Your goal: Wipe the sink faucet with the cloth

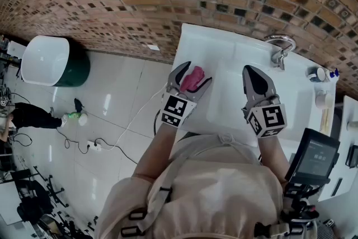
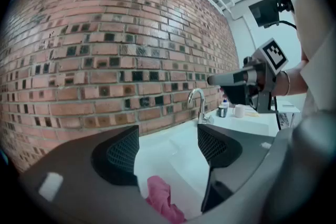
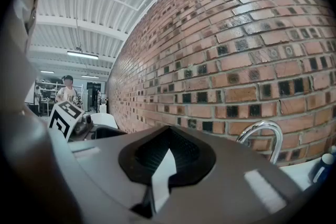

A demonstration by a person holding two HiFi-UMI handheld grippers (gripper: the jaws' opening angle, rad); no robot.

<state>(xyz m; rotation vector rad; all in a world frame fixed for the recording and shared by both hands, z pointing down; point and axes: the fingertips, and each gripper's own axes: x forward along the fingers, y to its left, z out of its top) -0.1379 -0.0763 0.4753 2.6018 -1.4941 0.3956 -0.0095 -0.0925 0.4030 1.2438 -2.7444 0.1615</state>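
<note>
A pink cloth (image 1: pixel 193 80) lies crumpled on the left part of the white sink counter (image 1: pixel 224 45). My left gripper (image 1: pixel 198 71) hovers over it, open, with the cloth low between the fingers and neither pad pressing on it. In the left gripper view the cloth (image 2: pixel 164 201) shows below the spread jaws of the left gripper (image 2: pixel 169 147). The chrome faucet (image 1: pixel 279 48) stands at the back of the basin, against the brick wall, and appears again as the faucet (image 2: pixel 198 106) and faucet (image 3: pixel 262 139). My right gripper (image 1: pixel 250 70) is shut and empty over the basin, short of the faucet.
Small bottles (image 1: pixel 321 73) and a white cup (image 1: pixel 323 99) stand at the counter's right end. A white and green bin (image 1: pixel 53 60) and cables (image 1: pixel 95 145) are on the tiled floor to the left. A screen device (image 1: pixel 314 158) sits at the lower right.
</note>
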